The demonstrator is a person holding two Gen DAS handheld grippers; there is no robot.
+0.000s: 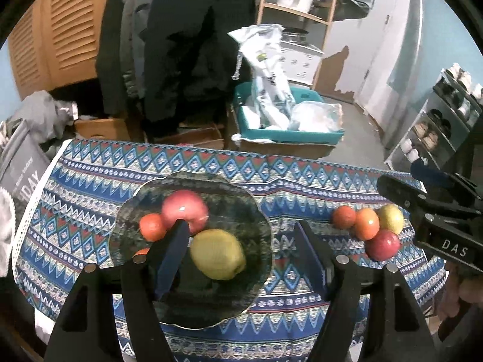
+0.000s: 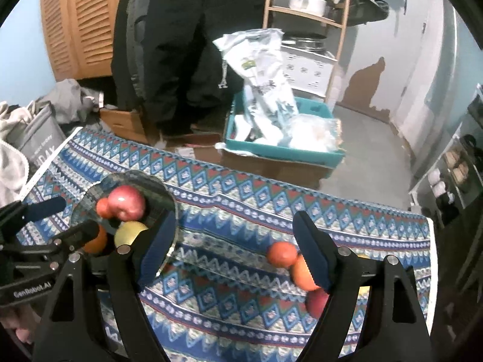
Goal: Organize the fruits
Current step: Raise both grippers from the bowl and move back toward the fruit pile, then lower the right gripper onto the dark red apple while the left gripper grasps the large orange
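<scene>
A dark glass plate point(image 1: 241, 211) on the patterned tablecloth holds a red apple point(image 1: 184, 209), a yellow apple point(image 1: 218, 254) and small orange fruits point(image 1: 151, 226). My left gripper point(image 1: 241, 250) is open above the plate, with the yellow apple between its fingers, not gripped. To the right a loose cluster lies on the cloth: two orange fruits point(image 1: 366, 223), a yellow-green apple point(image 1: 391, 218) and a red apple point(image 1: 383, 246). My right gripper point(image 2: 235, 250) is open and empty over the cloth, its right finger over that cluster point(image 2: 282, 254). The plate point(image 2: 163, 193) lies at its left.
The tablecloth point(image 1: 302, 181) covers a small table whose far edge drops to the floor. Beyond stand a teal bin point(image 1: 286, 134) with plastic bags, cardboard boxes, hanging dark coats and a shoe rack point(image 1: 437, 126) at the right.
</scene>
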